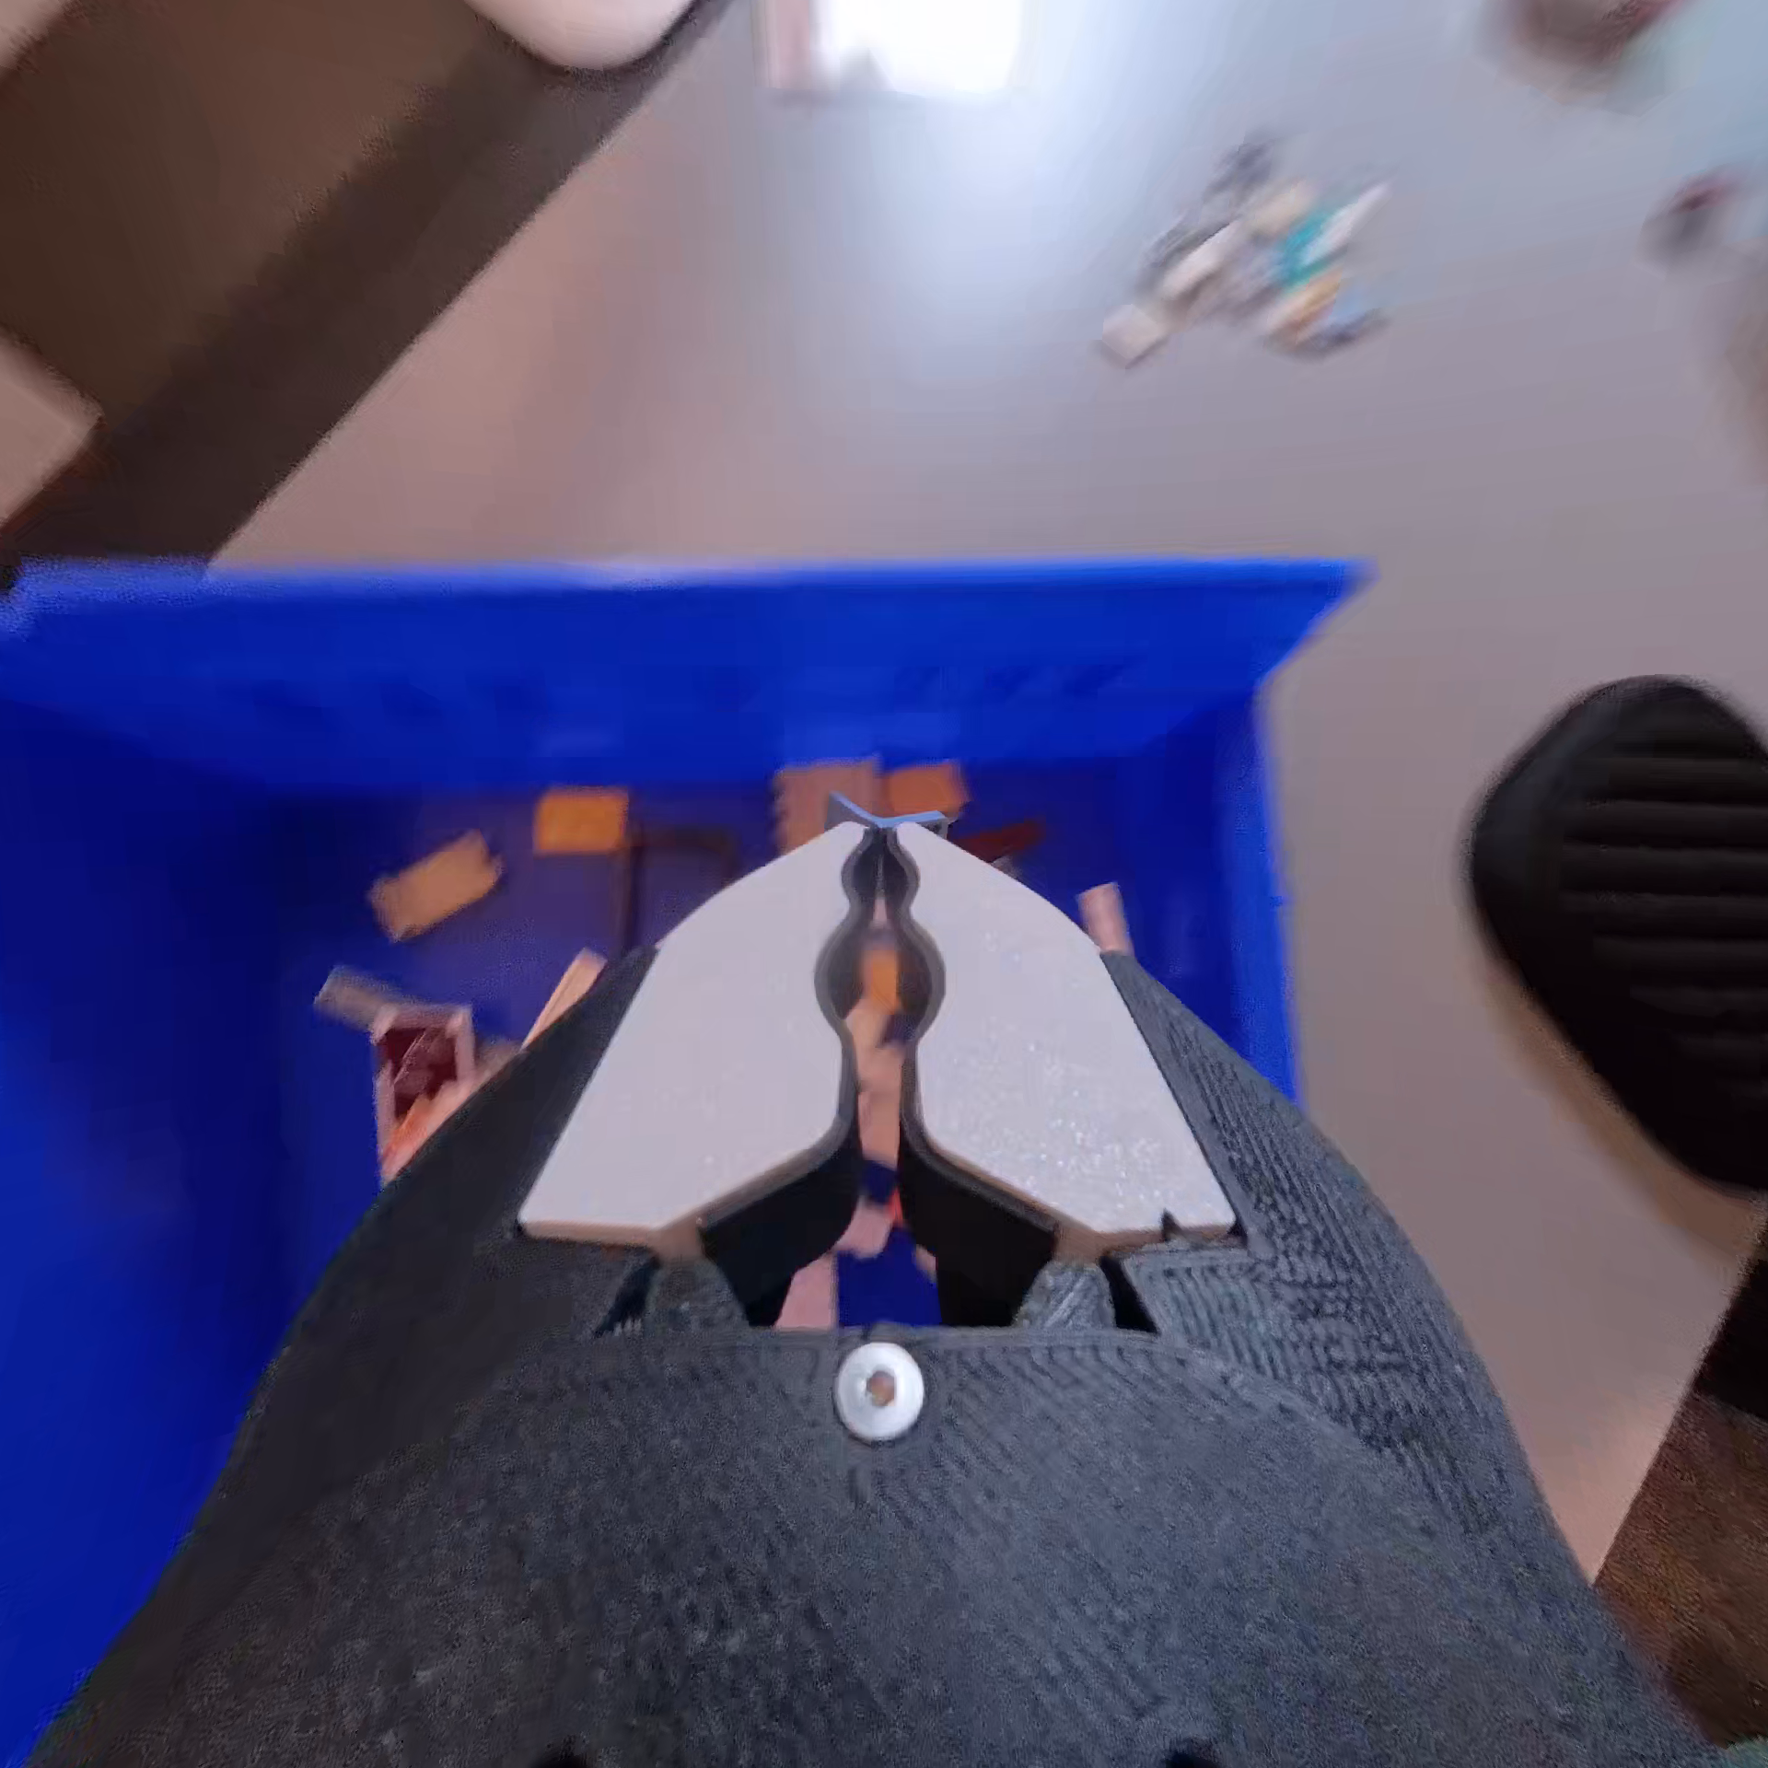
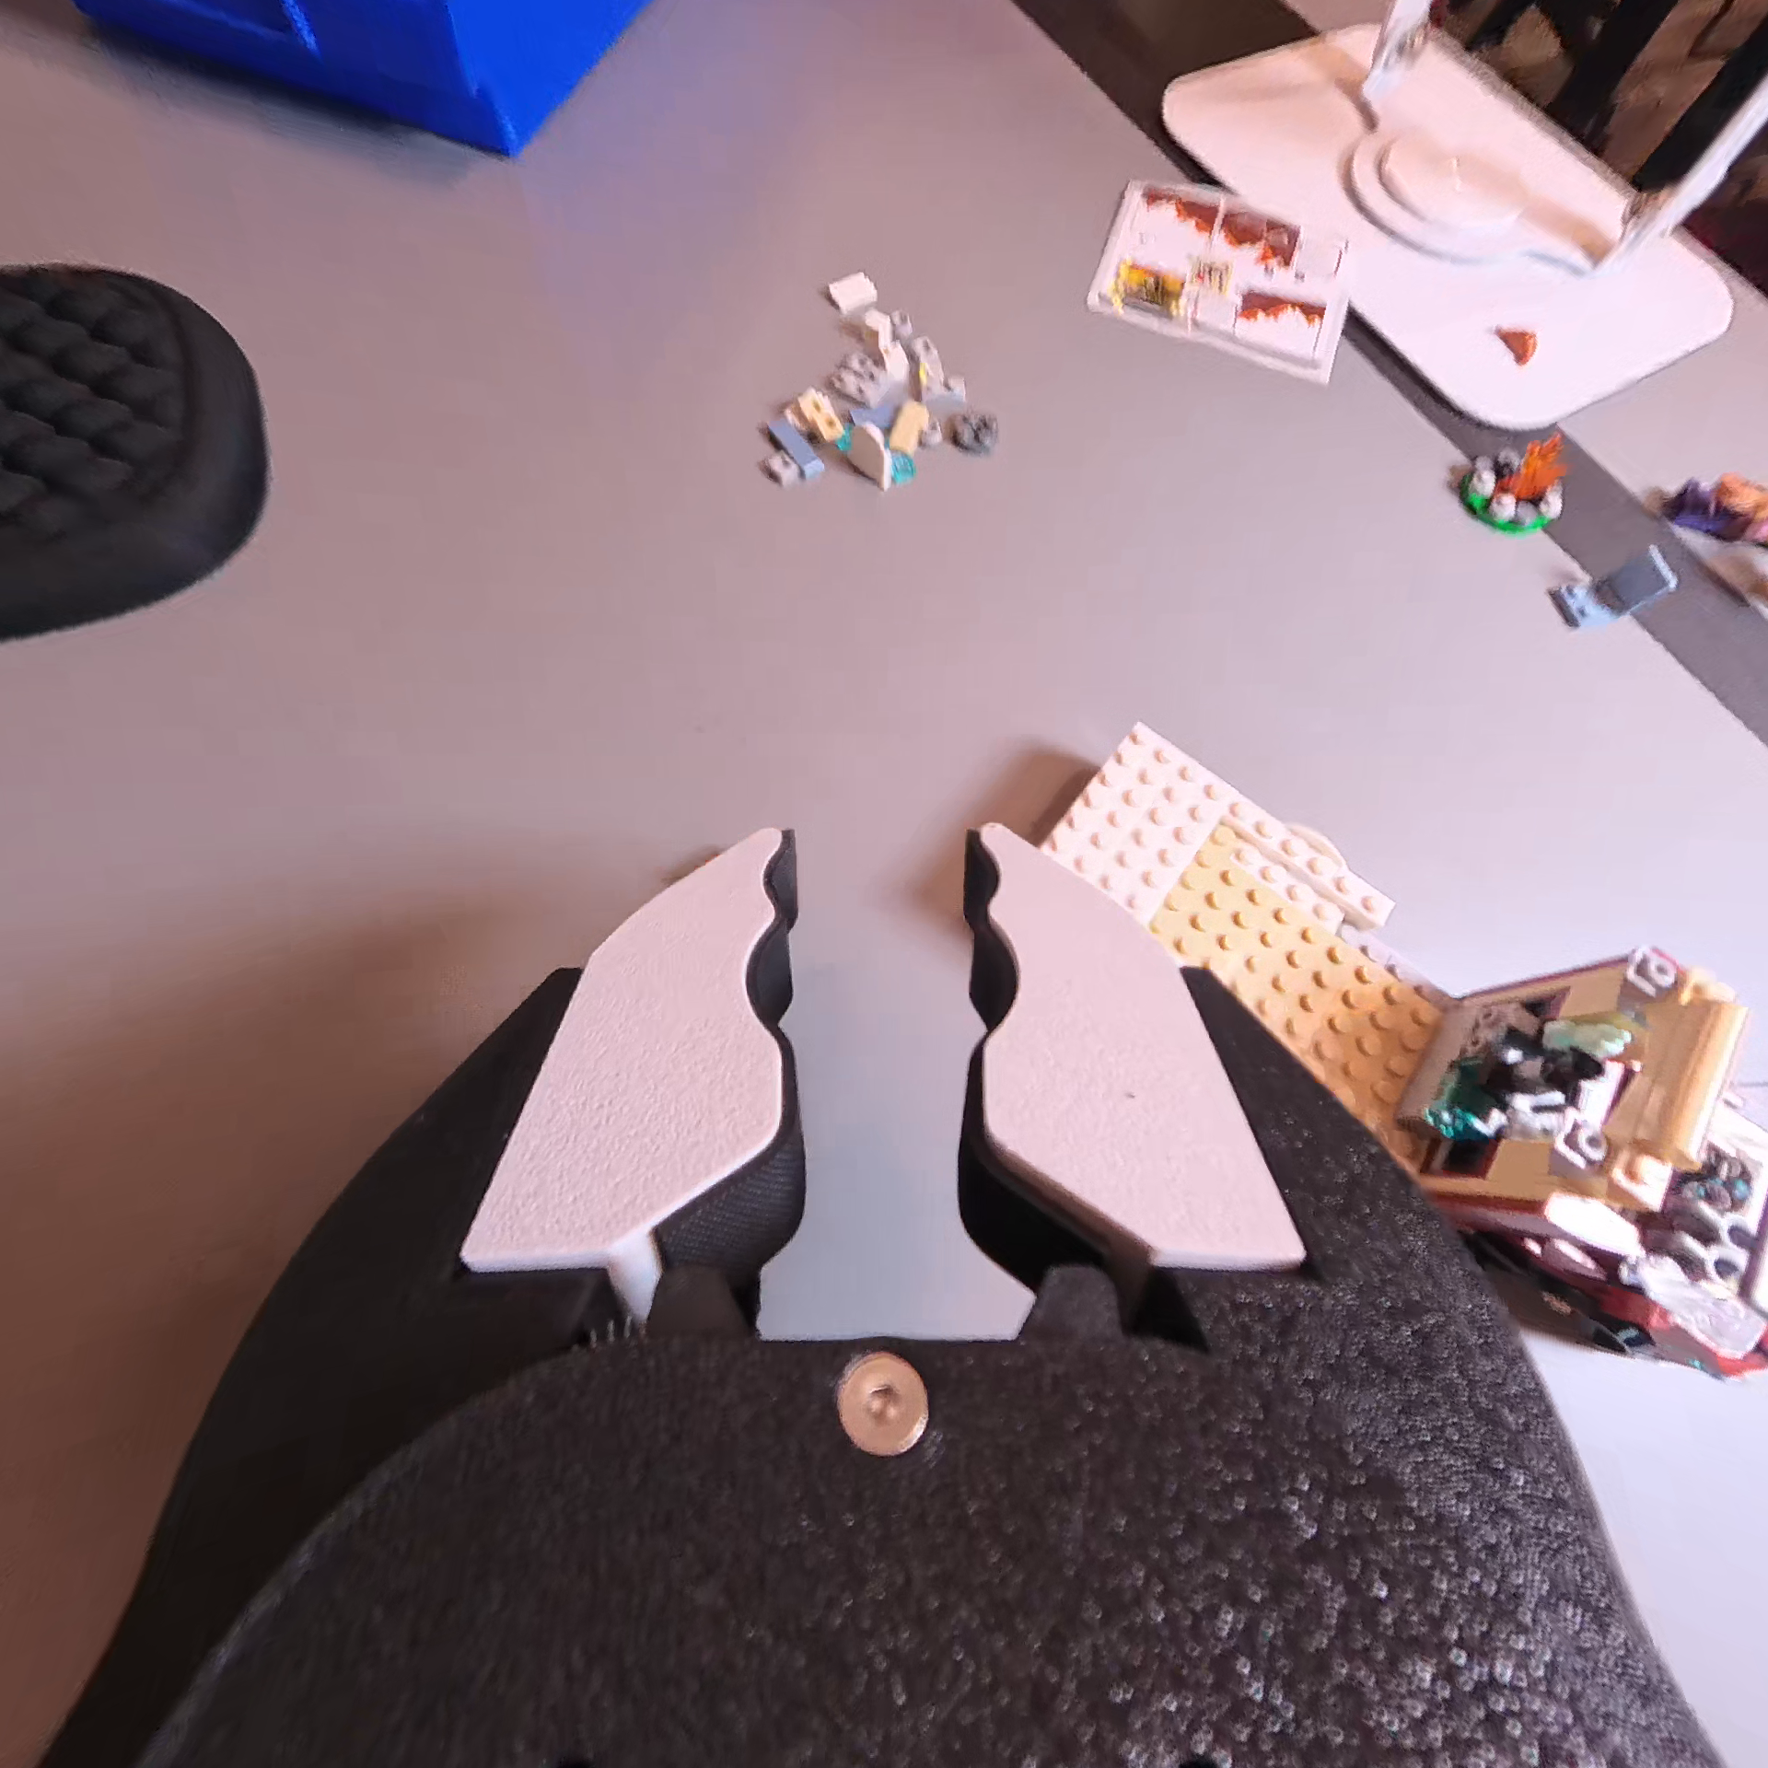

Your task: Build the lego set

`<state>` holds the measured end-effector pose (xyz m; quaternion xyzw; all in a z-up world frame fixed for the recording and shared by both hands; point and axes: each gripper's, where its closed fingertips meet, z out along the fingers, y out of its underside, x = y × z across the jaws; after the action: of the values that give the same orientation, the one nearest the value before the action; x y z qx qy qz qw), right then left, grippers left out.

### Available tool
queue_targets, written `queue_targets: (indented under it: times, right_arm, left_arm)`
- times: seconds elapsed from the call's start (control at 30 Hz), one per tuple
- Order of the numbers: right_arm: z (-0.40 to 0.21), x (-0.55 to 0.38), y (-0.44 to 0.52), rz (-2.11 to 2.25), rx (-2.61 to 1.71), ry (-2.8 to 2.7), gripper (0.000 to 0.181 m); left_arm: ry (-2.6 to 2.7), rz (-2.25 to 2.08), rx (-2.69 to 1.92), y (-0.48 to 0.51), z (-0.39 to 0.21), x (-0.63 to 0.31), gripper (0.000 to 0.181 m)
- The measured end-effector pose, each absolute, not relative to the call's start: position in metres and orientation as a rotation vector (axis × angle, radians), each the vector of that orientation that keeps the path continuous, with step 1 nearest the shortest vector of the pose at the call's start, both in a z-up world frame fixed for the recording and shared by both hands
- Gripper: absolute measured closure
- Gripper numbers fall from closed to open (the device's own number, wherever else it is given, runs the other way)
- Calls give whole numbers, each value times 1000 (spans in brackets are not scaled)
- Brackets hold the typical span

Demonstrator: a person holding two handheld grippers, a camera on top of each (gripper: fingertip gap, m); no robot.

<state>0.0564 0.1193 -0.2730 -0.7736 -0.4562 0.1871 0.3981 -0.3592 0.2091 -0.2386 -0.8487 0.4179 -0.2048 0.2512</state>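
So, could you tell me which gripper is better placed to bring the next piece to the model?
Probably the left gripper: it is shut on a small blue-grey piece over the blue bin. The right gripper is open and empty beside the model.

A half-built lego model (image 2: 1569, 1138) on white and tan baseplates (image 2: 1244, 918) lies on the grey desk (image 2: 574, 718) — loose pale bricks (image 2: 880, 392) heaped farther off, more pieces (image 1: 574, 909) in a blue bin (image 1: 670, 651).

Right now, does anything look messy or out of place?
A little. One small orange piece lies alone on the white stand base, away from the brick pile. Nothing looks broken or spilled.
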Motion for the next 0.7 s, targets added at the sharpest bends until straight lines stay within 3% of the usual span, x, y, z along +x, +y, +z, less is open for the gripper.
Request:
queue_targets:
  times: [0.3, 0.6, 0.7]
  right_arm:
    - [-185, -46, 92, 909, -1533, -1200, 155]
    - [-132, -110, 56, 1294, -1252, -1245, 153]
    - [-134, -109, 49, 1308, -1241, -1277, 172]
  left_arm:
    - [1284, -1103, -1433, 94, -127, -198, 181]
    - [1288, -1460, -1136, 48, -133, -107, 181]
    - [1290, -1499, -1113, 43, -138, -102, 181]
